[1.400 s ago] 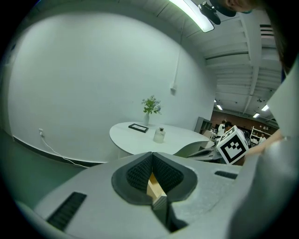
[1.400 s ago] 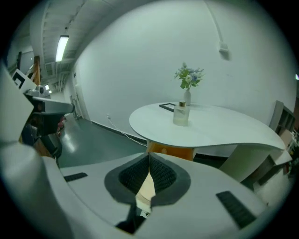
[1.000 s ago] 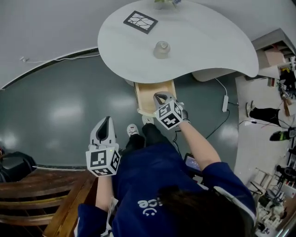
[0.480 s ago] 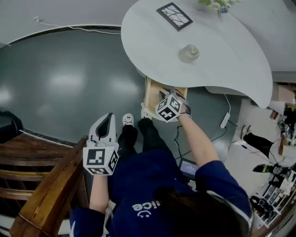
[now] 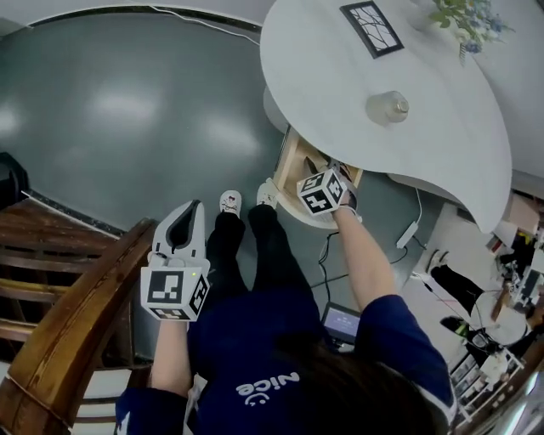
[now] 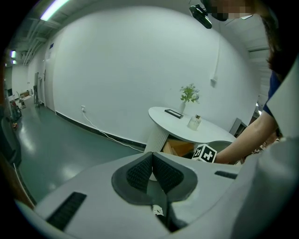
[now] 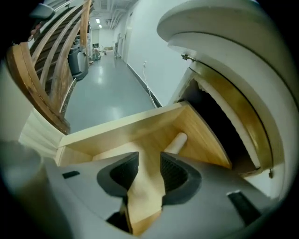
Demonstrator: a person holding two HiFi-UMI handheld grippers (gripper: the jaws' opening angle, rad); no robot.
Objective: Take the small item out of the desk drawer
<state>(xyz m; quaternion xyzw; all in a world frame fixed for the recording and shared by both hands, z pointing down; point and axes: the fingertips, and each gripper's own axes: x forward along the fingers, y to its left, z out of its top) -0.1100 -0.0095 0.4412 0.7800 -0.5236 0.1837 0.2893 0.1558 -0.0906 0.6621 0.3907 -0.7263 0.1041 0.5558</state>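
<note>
while fingers (image 7: pixel 175 175) just opening, empty, right gripper (image 7: pixel 148 162) over drawer (image 7: pixel 121 123)

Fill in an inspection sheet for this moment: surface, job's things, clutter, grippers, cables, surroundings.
Surface: white curved tabletop.
Job's things: light wooden drawer pulled open; pale cylindrical item lying inside.
Clutter: clear glass jar, black-framed square plaque and green plant on the tabletop.
Grippers: right gripper over the drawer, jaws apart, just been opening, nothing between them; left gripper held away, jaws together, empty.
Cables: white power block and cable on the floor beside the table.
Surroundings: glossy grey-green floor; brown wooden railing at the person's left.
</note>
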